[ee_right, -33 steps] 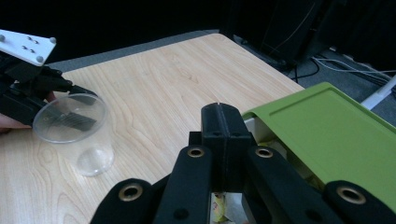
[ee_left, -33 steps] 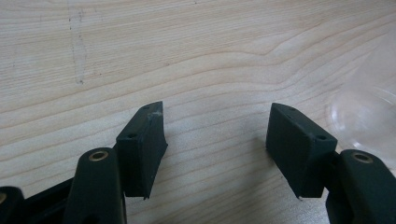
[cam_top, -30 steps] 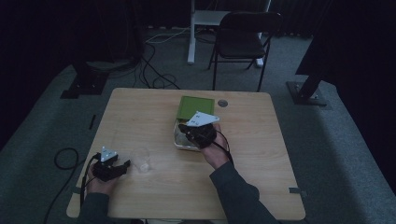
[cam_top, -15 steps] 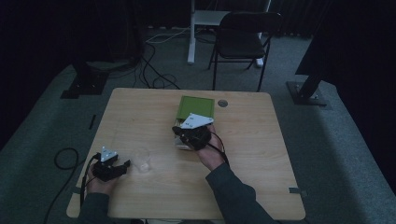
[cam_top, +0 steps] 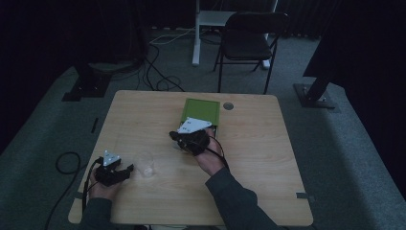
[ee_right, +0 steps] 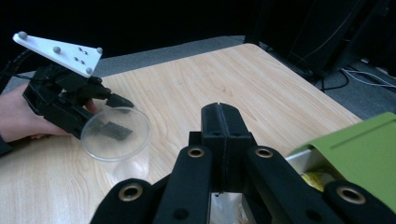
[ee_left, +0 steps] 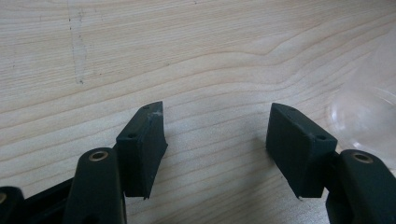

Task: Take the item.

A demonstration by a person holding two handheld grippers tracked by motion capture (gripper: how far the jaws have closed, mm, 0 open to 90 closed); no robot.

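Resting just left of the clear plastic cup (cam_top: 145, 164), the left gripper (ee_left: 215, 135) is gaping wide and empty; the right gripper (ee_right: 223, 140), jaws pressed together, is hovering beyond the cup beside the green box (cam_top: 201, 111).

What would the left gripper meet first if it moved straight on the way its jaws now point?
Probably bare table: between the open jaws of the left gripper only wood lies ahead. The clear plastic cup stands off to one side of that line, though depth is hard to judge.
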